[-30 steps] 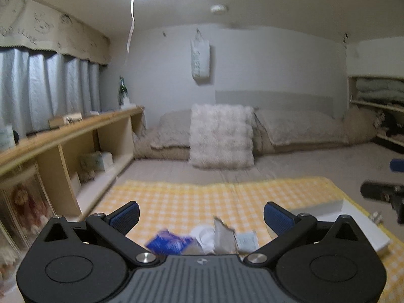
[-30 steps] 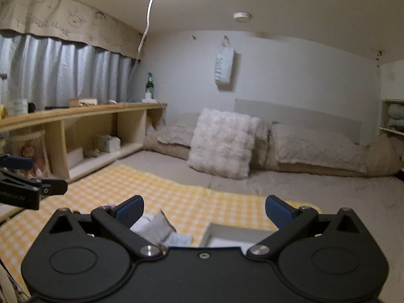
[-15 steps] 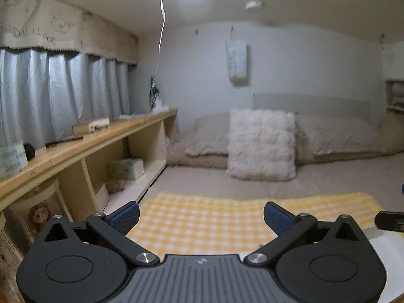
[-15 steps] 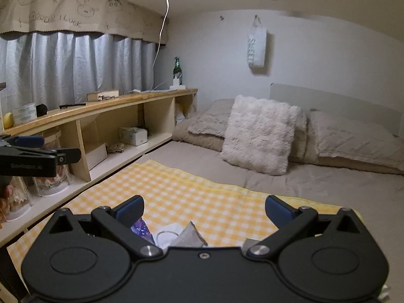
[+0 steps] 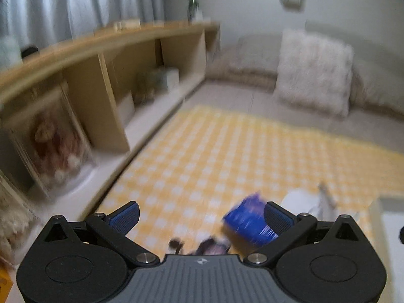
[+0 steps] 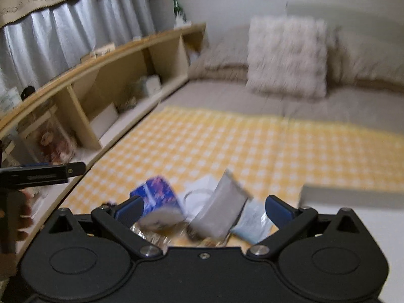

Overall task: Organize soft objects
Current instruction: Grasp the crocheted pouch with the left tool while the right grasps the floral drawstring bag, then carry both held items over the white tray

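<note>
On the far left stands the long pale wooden shelf unit (image 6: 121, 75), well apart from the work. Next comes the yellow-and-white checked cloth (image 6: 227, 146) spread on the bed, and on its near edge lies my small heap of soft packets, all blurred. From left to right I see a blue and purple soft pack (image 6: 156, 197), a white flat pouch (image 6: 199, 194) behind it, a grey soft pouch (image 6: 219, 212) tilted up on its edge, and a pale blue sachet (image 6: 252, 222). Just to the right is the rim of a white shallow box (image 6: 353, 197), which looks bare in what I can see.

I judge the sorting has barely begun: every packet is on the cloth, none in the box.

My left gripper (image 5: 199, 214) is spread wide with nothing between its blue pads; the blue pack (image 5: 247, 222) sits just behind its right finger, contact unclear. My right gripper (image 6: 204, 207) is equally wide apart, hanging over the heap and clasping nothing.
</note>
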Tool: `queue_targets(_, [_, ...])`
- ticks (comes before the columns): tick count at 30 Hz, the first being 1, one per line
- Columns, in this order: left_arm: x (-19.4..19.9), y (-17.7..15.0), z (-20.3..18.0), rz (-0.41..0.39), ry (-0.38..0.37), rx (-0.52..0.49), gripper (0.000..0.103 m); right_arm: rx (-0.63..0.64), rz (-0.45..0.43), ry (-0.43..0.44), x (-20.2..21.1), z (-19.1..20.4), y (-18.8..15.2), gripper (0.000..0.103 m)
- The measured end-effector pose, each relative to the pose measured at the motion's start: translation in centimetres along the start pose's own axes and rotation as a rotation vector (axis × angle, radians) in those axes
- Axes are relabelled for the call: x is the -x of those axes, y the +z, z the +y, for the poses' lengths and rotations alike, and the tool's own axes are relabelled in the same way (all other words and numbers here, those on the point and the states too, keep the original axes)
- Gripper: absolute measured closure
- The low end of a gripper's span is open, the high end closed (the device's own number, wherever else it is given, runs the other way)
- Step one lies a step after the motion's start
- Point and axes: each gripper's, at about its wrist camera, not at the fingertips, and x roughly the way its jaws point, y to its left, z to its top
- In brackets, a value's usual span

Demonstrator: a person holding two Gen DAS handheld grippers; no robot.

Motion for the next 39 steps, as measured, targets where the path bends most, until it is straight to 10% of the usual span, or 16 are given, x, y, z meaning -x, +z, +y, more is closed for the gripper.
queue_targets(9, [-7.8, -3.6, 1.9, 0.316, 0.008, 0.022, 0.000, -0.035, 0.208, 0.001, -6.2, -0.7, -1.9, 0.000])
queue_targets(22, [-12.5, -6.1, 2.8, 0.504, -0.071, 0.086, 0.000, -0.172, 0.423, -0.045, -10.9, -3.7, -3.9, 0.001])
queue_targets(30, [-14.0, -6.4, 2.9, 0.538, -0.055, 0.107, 0.024, -0.179, 0.539, -0.079, -12.5, -3.1, -6.0, 0.016])
queue_targets(39, [-13.7, -6.1, 2.6, 0.524, -0.030, 0.039, 0.041, -0.115, 0.558, -0.015, -12.6, -1.8, -5.6, 0.057])
